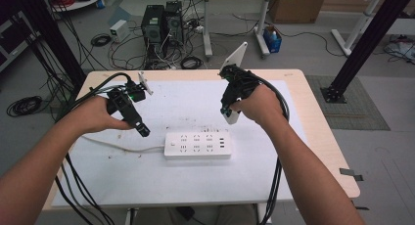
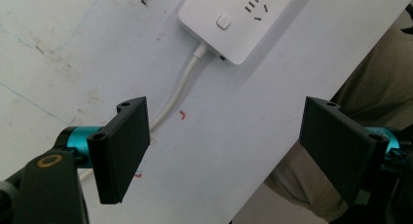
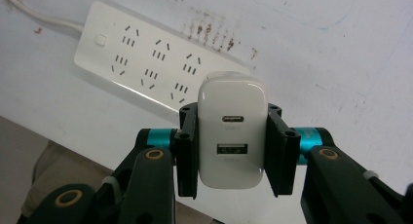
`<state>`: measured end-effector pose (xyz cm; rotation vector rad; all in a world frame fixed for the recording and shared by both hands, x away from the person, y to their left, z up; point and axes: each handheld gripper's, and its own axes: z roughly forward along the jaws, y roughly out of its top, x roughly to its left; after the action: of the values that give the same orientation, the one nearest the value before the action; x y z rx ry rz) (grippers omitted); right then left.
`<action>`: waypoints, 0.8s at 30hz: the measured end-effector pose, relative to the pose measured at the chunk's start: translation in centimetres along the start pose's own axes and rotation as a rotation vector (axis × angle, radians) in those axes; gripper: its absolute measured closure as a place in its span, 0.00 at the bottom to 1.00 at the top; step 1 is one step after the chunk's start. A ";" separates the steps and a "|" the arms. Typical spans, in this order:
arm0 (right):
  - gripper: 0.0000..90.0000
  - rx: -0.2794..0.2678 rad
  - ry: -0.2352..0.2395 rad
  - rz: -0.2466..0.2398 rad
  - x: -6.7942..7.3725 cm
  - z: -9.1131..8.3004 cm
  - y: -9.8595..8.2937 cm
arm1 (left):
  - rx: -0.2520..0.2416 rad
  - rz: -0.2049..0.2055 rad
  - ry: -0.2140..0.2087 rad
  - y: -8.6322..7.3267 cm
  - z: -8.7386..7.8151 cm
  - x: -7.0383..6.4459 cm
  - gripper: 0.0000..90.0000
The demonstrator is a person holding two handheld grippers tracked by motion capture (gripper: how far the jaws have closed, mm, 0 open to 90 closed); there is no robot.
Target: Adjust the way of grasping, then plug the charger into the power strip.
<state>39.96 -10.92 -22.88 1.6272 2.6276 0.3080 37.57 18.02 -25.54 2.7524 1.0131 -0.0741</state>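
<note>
My right claw (image 3: 233,151) grips a white charger (image 3: 232,136), jaws pressed against its two sides, its two ports facing my camera. The white power strip (image 3: 146,63) lies on the tabletop (image 3: 341,63) just beyond and below that claw. My left claw (image 2: 229,146) hangs with jaws spread wide and nothing between them; the strip's cord (image 2: 180,92) runs ahead of it.
</note>
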 end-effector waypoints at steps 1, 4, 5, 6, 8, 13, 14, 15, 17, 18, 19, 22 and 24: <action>0.69 0.000 -0.003 -0.003 0.0 0.1 0.0 | 0.002 0.002 0.001 0.0 0.0 0.0 0.21; 0.69 0.002 -0.012 0.002 -0.1 0.2 0.1 | -0.006 0.003 0.004 0.0 0.0 0.0 0.21; 0.69 0.002 -0.012 0.002 -0.1 0.2 0.1 | -0.006 0.003 0.004 0.0 0.0 0.0 0.21; 0.69 0.003 -0.011 0.004 -0.2 0.2 0.1 | -0.011 -0.002 0.006 -0.1 0.0 0.1 0.21; 0.69 -0.001 -0.007 0.005 -0.3 0.2 0.0 | -0.013 0.000 0.007 -0.1 0.1 0.2 0.21; 0.69 0.003 -0.005 0.001 -0.3 0.5 0.0 | -0.005 0.004 0.000 -0.1 0.4 0.2 0.21; 0.69 0.006 -0.004 0.006 -0.3 0.5 0.0 | -0.006 0.004 0.001 -0.1 0.3 0.2 0.21; 0.69 0.005 -0.006 0.002 -0.3 0.6 0.0 | -0.006 0.003 0.002 -0.1 0.3 0.2 0.21; 0.69 0.011 -0.006 0.003 -0.3 0.8 0.0 | -0.006 -0.002 0.003 -0.2 0.2 0.2 0.21; 0.69 0.004 -0.006 0.002 -0.4 0.8 -0.1 | -0.003 0.003 0.006 -0.2 0.1 0.3 0.21; 0.69 0.002 -0.003 0.005 -0.5 0.7 -0.2 | -0.016 -0.008 0.008 -0.2 0.1 0.3 0.21; 0.69 -0.007 -0.004 -0.002 -0.7 0.6 -0.3 | -0.018 -0.005 0.003 -0.3 0.1 0.3 0.21; 0.69 -0.006 -0.004 -0.026 -0.8 0.6 -0.3 | -0.014 0.000 0.005 -0.3 0.1 0.4 0.21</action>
<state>40.08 -11.67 -23.56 1.5895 2.6396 0.3116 37.67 18.42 -25.77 2.7414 1.0115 -0.0594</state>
